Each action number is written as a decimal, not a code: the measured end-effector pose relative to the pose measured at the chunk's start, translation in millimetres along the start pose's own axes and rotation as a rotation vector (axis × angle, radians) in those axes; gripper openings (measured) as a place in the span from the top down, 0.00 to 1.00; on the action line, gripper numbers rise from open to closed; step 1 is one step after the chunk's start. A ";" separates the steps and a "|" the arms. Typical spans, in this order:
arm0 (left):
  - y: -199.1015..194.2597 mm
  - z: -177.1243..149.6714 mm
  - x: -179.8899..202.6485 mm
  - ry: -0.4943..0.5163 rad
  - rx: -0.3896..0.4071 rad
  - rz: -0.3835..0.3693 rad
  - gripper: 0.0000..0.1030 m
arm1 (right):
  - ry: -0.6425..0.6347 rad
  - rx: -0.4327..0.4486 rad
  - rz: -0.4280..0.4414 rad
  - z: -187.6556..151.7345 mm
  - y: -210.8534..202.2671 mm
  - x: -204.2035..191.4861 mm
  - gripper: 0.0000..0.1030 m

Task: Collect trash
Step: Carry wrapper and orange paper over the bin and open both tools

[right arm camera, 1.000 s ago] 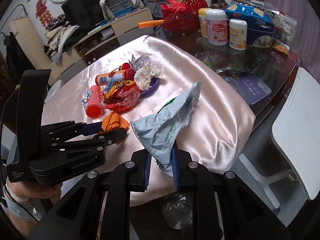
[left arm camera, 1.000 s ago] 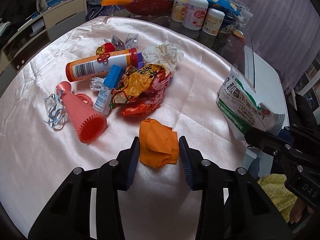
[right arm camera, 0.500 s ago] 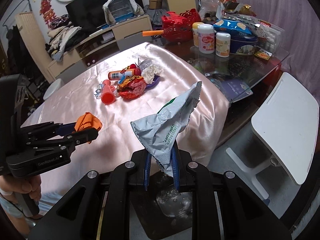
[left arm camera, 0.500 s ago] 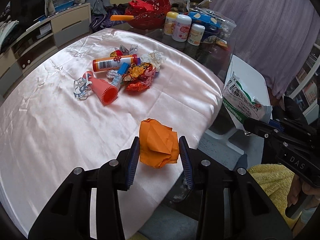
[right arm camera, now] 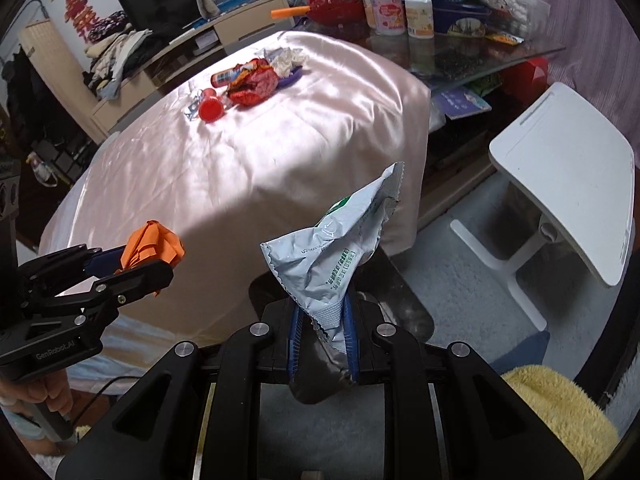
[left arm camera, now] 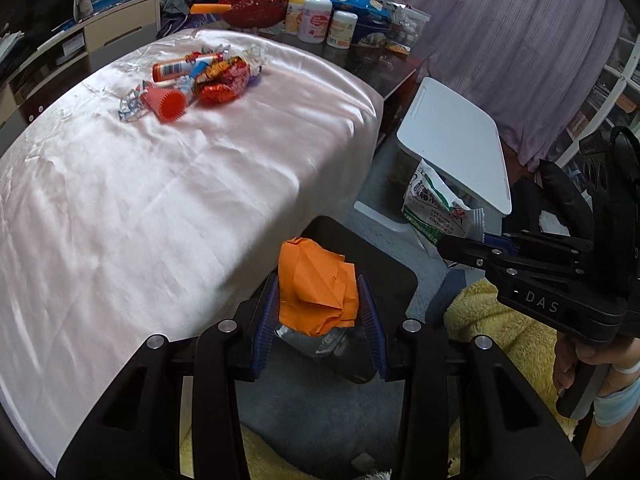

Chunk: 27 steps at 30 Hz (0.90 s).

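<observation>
Below my left gripper (left arm camera: pixel 318 312) the black bin (left arm camera: pixel 384 280) mouth lies open, hemmed by the table edge (left arm camera: pixel 340 152) on the left and the white side table (left arm camera: pixel 452 140) beyond. My right gripper (right arm camera: pixel 320 336) crowds the right flank.

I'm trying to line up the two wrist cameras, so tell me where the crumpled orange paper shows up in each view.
Left wrist: the crumpled orange paper sits low in the center, clamped in the left gripper.
Right wrist: the same paper is at the left edge, mid-height, in that gripper.
Shared landmark: the red ridged cone in the trash pile on the pink tablecloth.
</observation>
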<state>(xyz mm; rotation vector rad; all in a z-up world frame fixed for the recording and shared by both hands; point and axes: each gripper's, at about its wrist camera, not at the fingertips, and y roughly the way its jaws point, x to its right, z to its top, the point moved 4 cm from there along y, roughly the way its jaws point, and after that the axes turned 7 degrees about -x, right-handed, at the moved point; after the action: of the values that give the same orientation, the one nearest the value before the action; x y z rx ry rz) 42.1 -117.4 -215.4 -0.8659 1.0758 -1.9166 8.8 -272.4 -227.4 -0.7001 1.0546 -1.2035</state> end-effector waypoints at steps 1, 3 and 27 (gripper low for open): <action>6.6 -3.2 1.2 -0.002 -0.014 -0.005 0.63 | 0.003 -0.010 0.004 -3.7 3.2 1.5 0.81; 21.5 -8.8 2.0 -0.009 -0.048 -0.012 0.64 | 0.008 -0.027 0.008 -10.3 9.0 3.2 0.81; 120.5 -13.9 0.9 -0.011 -0.273 -0.031 0.55 | 0.075 -0.169 0.058 -7.0 73.6 23.4 0.77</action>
<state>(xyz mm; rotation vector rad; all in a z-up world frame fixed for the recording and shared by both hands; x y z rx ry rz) 64.4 -155.9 -328.3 -1.0469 1.3450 -1.8131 31.7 -275.5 -301.4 -0.7541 1.2412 -1.1068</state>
